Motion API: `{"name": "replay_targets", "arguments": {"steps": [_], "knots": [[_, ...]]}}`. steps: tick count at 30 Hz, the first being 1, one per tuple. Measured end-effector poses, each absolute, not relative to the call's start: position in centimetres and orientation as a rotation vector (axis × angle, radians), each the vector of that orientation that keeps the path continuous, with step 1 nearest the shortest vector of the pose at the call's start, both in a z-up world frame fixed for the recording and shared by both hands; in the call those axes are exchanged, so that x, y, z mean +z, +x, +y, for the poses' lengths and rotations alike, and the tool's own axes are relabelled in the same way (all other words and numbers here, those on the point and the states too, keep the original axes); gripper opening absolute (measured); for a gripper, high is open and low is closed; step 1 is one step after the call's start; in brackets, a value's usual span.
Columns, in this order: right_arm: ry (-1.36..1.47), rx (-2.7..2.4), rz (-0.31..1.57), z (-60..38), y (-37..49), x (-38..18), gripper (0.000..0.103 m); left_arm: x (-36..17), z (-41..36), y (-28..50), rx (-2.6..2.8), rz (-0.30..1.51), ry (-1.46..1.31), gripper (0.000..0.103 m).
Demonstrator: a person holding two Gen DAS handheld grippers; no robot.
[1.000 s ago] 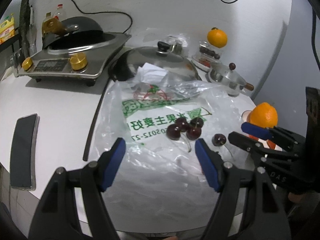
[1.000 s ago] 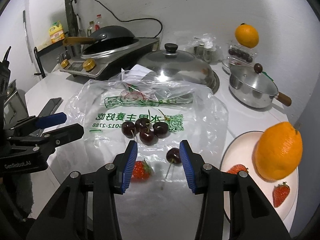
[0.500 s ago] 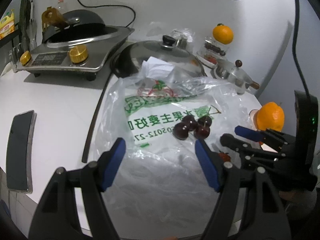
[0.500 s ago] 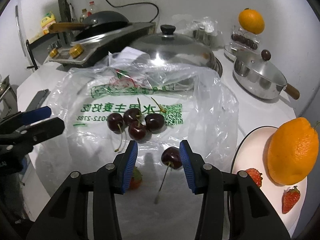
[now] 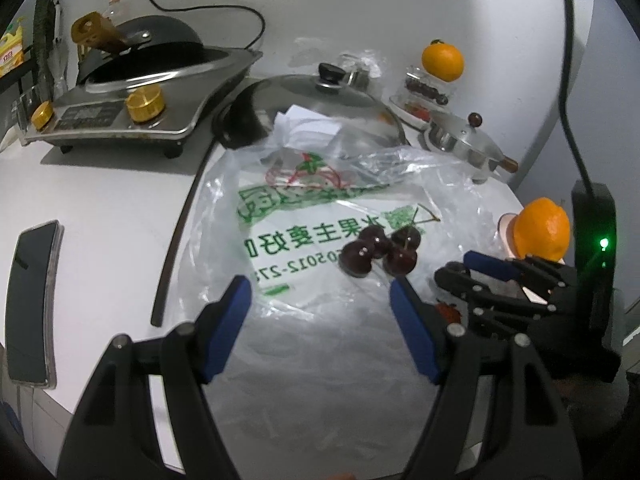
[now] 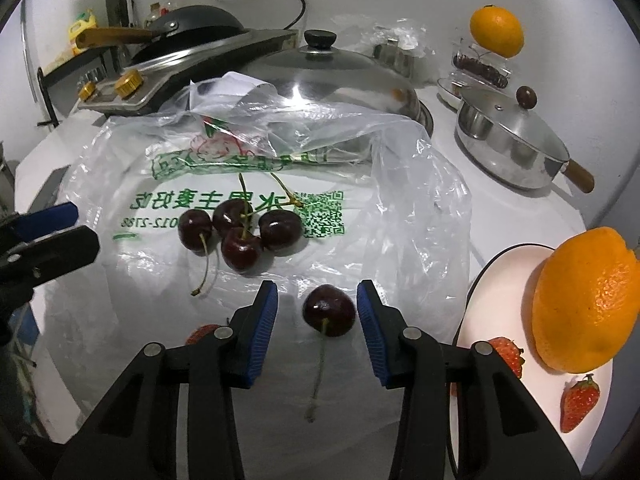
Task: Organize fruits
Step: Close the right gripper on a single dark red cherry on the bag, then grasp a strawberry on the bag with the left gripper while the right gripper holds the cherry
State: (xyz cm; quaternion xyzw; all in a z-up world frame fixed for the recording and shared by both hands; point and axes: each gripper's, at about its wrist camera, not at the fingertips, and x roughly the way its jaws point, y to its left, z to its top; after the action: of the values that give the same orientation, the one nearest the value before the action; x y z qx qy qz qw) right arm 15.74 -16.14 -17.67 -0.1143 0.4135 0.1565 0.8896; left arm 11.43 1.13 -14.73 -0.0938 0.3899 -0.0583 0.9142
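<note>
Lone cherry (image 6: pixel 329 315) between parted jaws

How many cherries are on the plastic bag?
5. Four sit bunched together in the middle of the plastic bag, and a lone cherry lies nearer, between the right gripper's jaws. The far clear box may hold others.

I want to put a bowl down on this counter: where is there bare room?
Bare counter lies between the phone, the cooker and the plastic bag. The back is crowded with the lidded pan and saucepan; the plate holds fruit.
</note>
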Motion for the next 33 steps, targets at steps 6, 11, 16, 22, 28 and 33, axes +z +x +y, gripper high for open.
{"name": "replay_targets", "arguments": {"steps": [6,11,16,22,28,33], "knots": [[-0.241,0.324,0.866,-16.1,15.8,-18.1,0.032,-14.8,1.1,11.3,-0.12,0.805,-0.192,0.073],[-0.248,0.335,0.857,-16.0,15.6,-17.9,0.03,-14.8,1.0,11.2,-0.119,0.806,-0.189,0.073],[-0.229,0.346,0.828,-16.4,14.8,-16.8,0.03,-14.6,0.6,10.9,-0.122,0.804,-0.18,0.073],[-0.196,0.367,0.784,-17.3,13.9,-15.0,0.03,-14.3,-0.6,10.7,-0.132,0.8,-0.161,0.073],[-0.172,0.379,0.74,-18.6,12.5,-13.4,0.03,-14.3,-2.4,10.7,-0.148,0.808,-0.135,0.073],[-0.151,0.375,0.719,-20.0,11.8,-12.6,0.03,-14.3,-4.2,10.9,-0.173,0.815,-0.102,0.073]]}}
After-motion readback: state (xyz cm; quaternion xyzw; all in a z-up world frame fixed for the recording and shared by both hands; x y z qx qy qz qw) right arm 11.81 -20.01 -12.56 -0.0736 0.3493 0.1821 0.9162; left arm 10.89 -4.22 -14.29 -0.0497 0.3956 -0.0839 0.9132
